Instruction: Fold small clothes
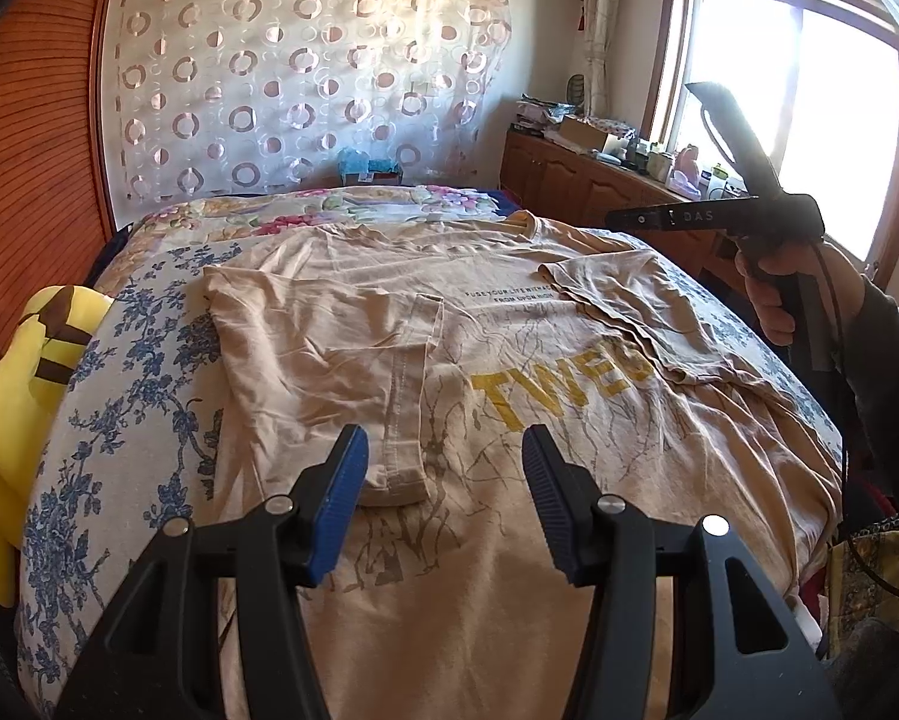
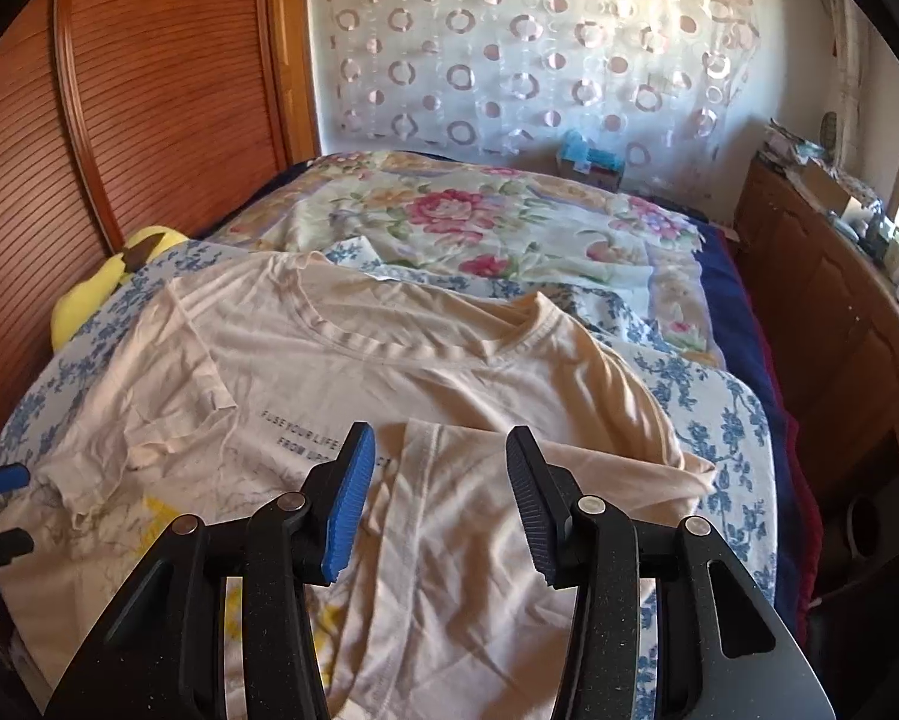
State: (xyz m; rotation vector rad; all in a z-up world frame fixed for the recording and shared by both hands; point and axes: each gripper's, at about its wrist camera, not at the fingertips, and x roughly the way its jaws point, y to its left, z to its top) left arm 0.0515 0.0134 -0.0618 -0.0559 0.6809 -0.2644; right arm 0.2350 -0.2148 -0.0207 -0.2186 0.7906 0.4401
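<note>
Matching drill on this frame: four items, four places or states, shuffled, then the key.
1. T-shirt
2. Plush toy
3. Left gripper
4. Floral quilt

A. open, holding nothing
B. far half of the bed
C. yellow, at the bed's edge by the wooden wall
D. spread flat, both sleeves folded in

Pairs: 1-D, 2-C, 3-A, 4-B

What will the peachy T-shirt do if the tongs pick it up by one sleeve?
The T-shirt will probably flop and hang down, since it lies wrinkled and soft on the bed. Its folded-in sleeve would likely fall open. It looks thin, so probably light.
</note>
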